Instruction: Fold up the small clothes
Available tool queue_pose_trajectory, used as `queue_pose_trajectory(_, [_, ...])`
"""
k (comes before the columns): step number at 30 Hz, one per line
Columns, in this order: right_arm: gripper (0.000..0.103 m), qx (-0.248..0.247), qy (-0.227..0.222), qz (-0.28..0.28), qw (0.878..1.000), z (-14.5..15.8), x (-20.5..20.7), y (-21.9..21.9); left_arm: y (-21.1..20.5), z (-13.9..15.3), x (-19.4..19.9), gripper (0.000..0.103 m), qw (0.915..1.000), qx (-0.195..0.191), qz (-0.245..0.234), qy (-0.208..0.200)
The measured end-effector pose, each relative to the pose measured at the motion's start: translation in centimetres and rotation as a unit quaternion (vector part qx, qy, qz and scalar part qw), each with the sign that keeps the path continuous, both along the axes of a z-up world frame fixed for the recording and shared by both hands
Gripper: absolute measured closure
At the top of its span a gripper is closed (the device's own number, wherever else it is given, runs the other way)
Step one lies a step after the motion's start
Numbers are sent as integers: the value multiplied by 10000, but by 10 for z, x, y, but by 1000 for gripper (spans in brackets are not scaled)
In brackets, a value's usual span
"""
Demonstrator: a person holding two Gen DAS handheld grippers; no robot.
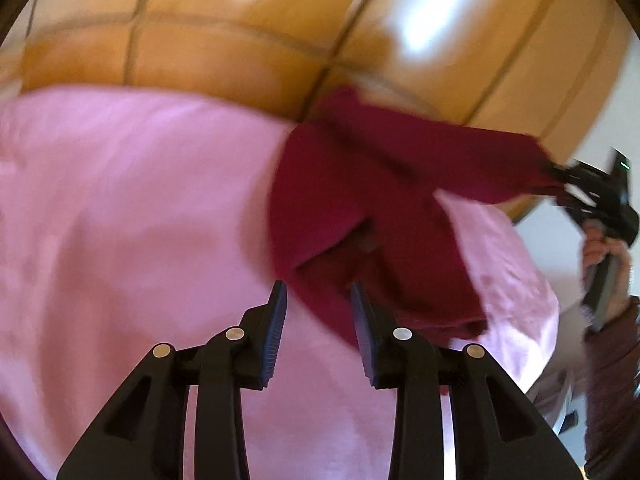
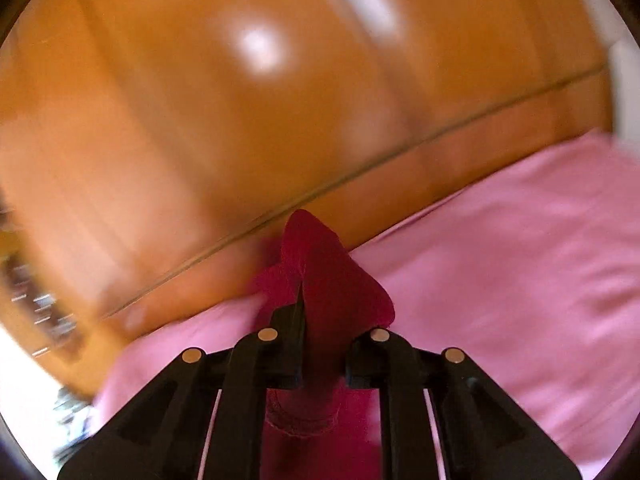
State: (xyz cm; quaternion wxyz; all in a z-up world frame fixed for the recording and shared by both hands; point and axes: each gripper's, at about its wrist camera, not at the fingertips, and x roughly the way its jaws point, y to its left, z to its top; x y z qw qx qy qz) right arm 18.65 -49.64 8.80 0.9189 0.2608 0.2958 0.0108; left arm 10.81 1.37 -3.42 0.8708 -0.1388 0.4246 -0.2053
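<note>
A dark red garment (image 1: 360,200) lies partly on the pink bedsheet (image 1: 140,220). My left gripper (image 1: 318,296) is open, its fingertips just at the garment's near edge, nothing between them. My right gripper (image 1: 560,176) is shut on one end of the garment and lifts it off the bed to the right. In the right wrist view the red cloth (image 2: 324,280) is bunched between the closed fingers of my right gripper (image 2: 320,320) and hangs below them.
A glossy wooden wardrobe (image 1: 280,20) stands right behind the bed and fills the upper part of both views (image 2: 240,100). The person's hand and sleeve (image 1: 608,320) are at the right. A white wall shows at the far right.
</note>
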Motion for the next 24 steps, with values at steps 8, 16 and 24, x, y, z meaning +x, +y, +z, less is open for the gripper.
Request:
queue_pose_trajectory(8, [12, -622, 478, -1353, 9877, -19, 16, -78, -3, -49, 47, 71, 9962, 24, 274, 825])
queue_pose_trajectory(16, [10, 329, 790, 847, 9927, -54, -21, 26, -12, -55, 69, 63, 9941, -278, 410, 960])
queue_pose_trajectory(24, [42, 1046, 1573, 2564, 9479, -122, -44, 185, -17, -60, 85, 95, 9894, -839, 334, 1140])
